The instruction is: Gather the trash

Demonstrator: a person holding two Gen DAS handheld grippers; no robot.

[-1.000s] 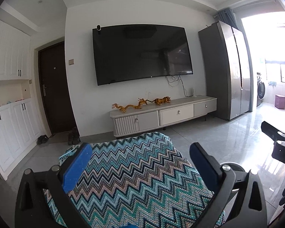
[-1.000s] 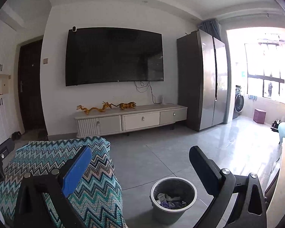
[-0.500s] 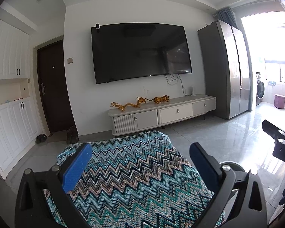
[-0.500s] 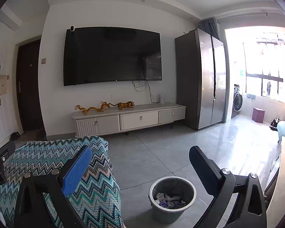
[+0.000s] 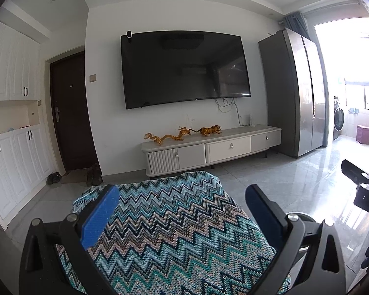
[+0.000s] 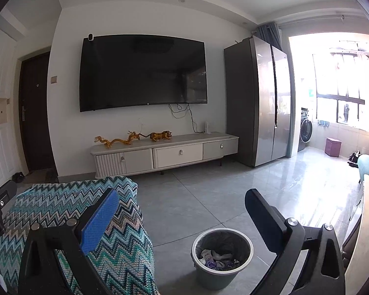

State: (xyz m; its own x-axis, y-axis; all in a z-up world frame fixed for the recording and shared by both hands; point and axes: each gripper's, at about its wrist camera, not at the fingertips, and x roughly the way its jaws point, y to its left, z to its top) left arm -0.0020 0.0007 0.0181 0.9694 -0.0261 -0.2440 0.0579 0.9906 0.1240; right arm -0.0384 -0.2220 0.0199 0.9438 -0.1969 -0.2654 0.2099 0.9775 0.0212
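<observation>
Both views are drifting only slightly over the last second: the TV (image 6: 142, 72) and cabinet (image 6: 164, 151) are sitting a touch lower in frame, so the cameras are tilting up a little and nothing else is moving. The left gripper (image 5: 182, 211) is hovering over the zigzag blanket (image 5: 174, 233), jaws apart and empty. The right gripper (image 6: 182, 211) is likewise wide apart, holding nothing. The bin (image 6: 222, 258) is standing on the floor (image 6: 209, 196) beside the blanket, already holding scraps (no loose trash is showing), so collecting looks either finished or paused.
</observation>
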